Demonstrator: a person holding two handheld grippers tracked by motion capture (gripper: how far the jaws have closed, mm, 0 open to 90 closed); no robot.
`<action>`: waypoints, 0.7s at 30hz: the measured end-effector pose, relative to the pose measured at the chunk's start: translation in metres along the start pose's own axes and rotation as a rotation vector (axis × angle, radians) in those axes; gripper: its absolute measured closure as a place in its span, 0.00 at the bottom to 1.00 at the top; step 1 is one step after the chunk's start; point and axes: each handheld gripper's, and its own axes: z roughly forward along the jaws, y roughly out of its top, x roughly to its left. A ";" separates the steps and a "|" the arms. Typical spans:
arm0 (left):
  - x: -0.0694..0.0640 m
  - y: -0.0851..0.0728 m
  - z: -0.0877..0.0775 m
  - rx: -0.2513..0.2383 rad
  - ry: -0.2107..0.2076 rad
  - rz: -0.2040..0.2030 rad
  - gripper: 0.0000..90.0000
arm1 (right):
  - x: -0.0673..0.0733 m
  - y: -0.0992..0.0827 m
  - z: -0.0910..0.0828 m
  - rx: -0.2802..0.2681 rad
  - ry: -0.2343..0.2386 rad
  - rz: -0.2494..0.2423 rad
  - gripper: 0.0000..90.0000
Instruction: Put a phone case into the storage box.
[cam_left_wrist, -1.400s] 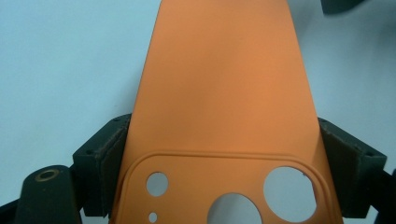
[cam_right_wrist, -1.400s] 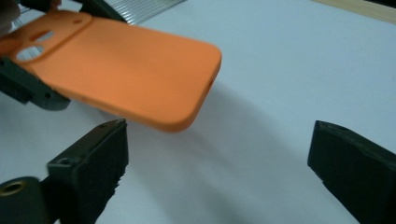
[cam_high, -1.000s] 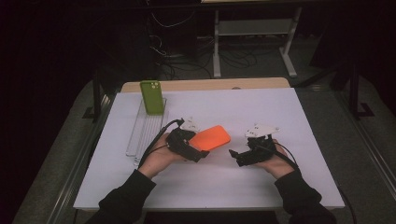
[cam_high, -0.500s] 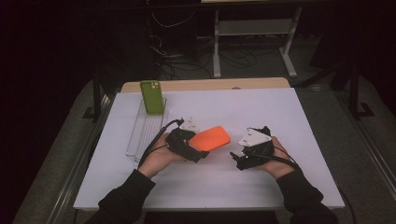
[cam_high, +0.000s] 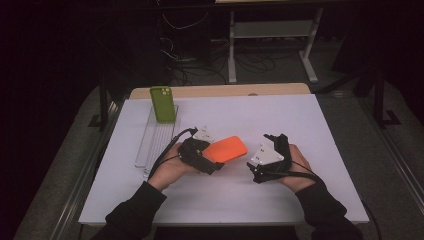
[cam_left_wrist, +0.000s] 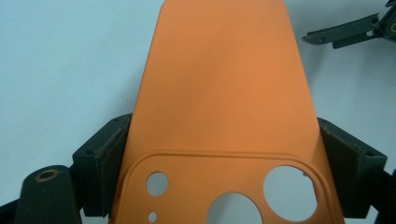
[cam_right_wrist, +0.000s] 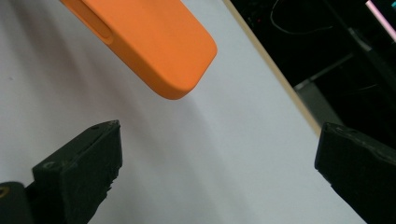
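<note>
While bare desk (cam_high: 300, 120) lies open ahead, my left tool (cam_high: 212, 161) clamps the orange phone case (cam_high: 227, 148); my right tool (cam_high: 272, 145) gapes wide just beside it.

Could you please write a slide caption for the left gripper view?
Left tool clamps the camera-cutout end of an orange phone case above the white table.

The person wears dark long sleeves (cam_high: 131, 212). Each hand holds a black gripper. The left gripper (cam_high: 216, 161) has a black cable (cam_high: 167, 150) and a small grey plate. The right gripper (cam_high: 272, 141) has a bigger grey three-cornered plate (cam_high: 266, 155) with little dark screws. The pads (cam_left_wrist: 109, 156) look flat and rough
</note>
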 end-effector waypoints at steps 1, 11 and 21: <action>0.000 0.000 0.000 0.003 -0.002 0.004 0.17 | 0.001 0.000 0.000 -0.006 -0.010 -0.022 0.00; -0.003 0.000 0.001 -0.020 -0.003 -0.023 0.17 | 0.016 0.005 0.000 -0.012 -0.109 -0.190 0.00; -0.002 0.000 0.000 -0.009 -0.005 -0.008 0.17 | 0.030 0.009 0.001 -0.027 -0.196 -0.364 0.00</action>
